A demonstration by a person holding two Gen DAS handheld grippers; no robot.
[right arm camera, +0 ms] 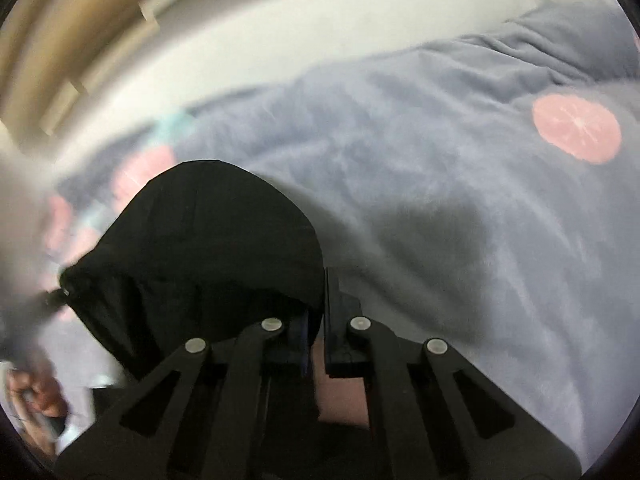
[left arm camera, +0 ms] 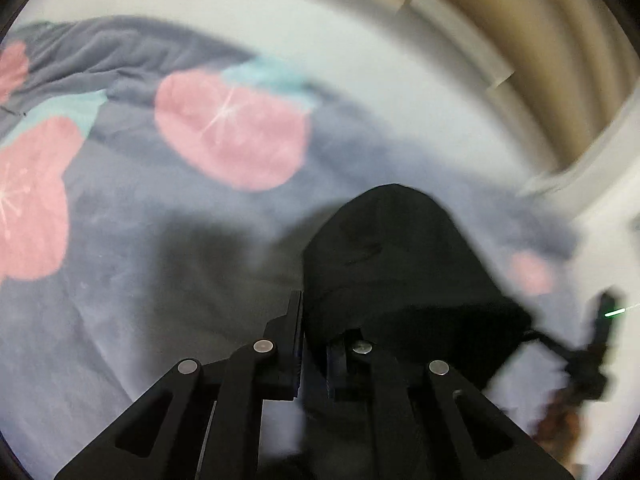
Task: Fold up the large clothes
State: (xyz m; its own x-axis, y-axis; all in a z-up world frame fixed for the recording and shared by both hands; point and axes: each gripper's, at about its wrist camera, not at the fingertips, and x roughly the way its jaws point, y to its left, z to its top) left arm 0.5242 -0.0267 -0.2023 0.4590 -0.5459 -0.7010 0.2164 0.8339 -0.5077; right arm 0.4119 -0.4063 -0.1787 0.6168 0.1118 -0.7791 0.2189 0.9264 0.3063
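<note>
With my left gripper [left arm camera: 314, 344] and right gripper [right arm camera: 320, 320] both clamped on the black garment [left arm camera: 400, 264] bulging mid-frame over the grey bedspread [left arm camera: 160, 280], I judge I should keep tension even and lay it flat, edges aligned.

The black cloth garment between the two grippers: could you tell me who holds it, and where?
Both do: the left gripper and right gripper are each shut on an edge of the black cloth garment, which bulges between them.
</note>
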